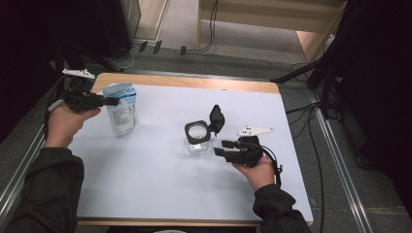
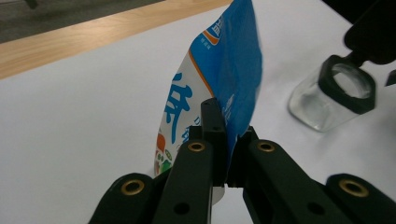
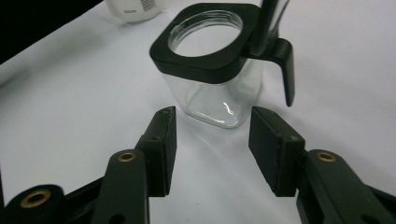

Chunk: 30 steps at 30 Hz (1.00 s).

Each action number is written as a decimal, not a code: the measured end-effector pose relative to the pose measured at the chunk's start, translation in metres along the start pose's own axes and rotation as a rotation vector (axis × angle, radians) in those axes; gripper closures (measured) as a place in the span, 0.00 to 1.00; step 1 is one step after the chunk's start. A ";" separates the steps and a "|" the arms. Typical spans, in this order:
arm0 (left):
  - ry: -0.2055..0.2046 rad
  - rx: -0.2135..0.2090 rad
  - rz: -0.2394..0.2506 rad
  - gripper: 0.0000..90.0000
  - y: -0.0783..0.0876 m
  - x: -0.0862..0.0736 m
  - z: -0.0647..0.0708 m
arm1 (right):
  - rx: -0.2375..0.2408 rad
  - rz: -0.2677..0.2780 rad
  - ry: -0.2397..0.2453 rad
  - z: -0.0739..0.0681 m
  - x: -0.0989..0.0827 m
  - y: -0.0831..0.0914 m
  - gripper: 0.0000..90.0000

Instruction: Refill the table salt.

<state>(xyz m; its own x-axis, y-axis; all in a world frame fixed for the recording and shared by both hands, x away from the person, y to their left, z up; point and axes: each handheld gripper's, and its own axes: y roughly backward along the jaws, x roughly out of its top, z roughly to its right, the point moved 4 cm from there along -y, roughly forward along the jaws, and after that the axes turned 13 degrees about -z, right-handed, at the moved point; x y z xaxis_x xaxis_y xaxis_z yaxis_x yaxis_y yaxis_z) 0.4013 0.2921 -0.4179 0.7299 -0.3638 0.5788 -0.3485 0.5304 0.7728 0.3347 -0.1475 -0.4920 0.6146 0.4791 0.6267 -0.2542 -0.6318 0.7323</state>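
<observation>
Left gripper (image 2: 223, 140) has its two black jaws pinched on the edge of one blue-and-white pouch (image 2: 219, 88), which stands upright on the white sheet (image 1: 160, 179) near the table's far left corner; in the high view the same gripper (image 1: 112, 101) meets the pouch (image 1: 121, 109) at its upper side. Large blue characters and a small orange-edged emblem mark the glossy, flexible front, but the writing is too partial to read. Right gripper (image 3: 212, 140) stands about half open with nothing between its flat, rubbery pads, just short of one clear, square glass jar (image 3: 212, 93). A black collar rings the jar's round mouth, and its hinged black lid (image 1: 216, 119) stands flipped up. The jar (image 1: 197, 138) sits mid-table, well apart from the pouch.
</observation>
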 end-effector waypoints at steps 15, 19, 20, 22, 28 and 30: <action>-0.016 -0.052 0.023 1.00 0.013 0.018 0.038 | 0.053 0.037 0.040 -0.030 0.009 0.009 0.69; -0.022 -0.057 0.021 1.00 0.013 0.020 0.047 | 0.060 0.036 0.063 -0.039 0.012 0.007 0.70; -0.026 -0.066 0.016 1.00 0.014 0.020 0.049 | 0.063 0.031 0.073 -0.041 0.013 0.006 0.70; -0.035 -0.077 0.016 1.00 0.015 0.021 0.054 | 0.059 0.025 0.079 -0.044 0.014 0.005 0.70; -0.059 -0.092 0.021 1.00 0.020 0.022 0.068 | 0.073 0.022 0.108 -0.054 0.022 0.000 0.71; -0.064 -0.090 0.020 1.00 0.020 0.022 0.071 | 0.079 0.020 0.115 -0.058 0.025 -0.004 0.71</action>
<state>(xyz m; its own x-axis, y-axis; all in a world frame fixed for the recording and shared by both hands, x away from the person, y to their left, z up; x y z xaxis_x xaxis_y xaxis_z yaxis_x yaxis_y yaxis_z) 0.3686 0.2400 -0.3712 0.6829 -0.3990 0.6119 -0.3064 0.6038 0.7358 0.3074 -0.0979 -0.4638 0.5196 0.5295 0.6706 -0.2028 -0.6859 0.6988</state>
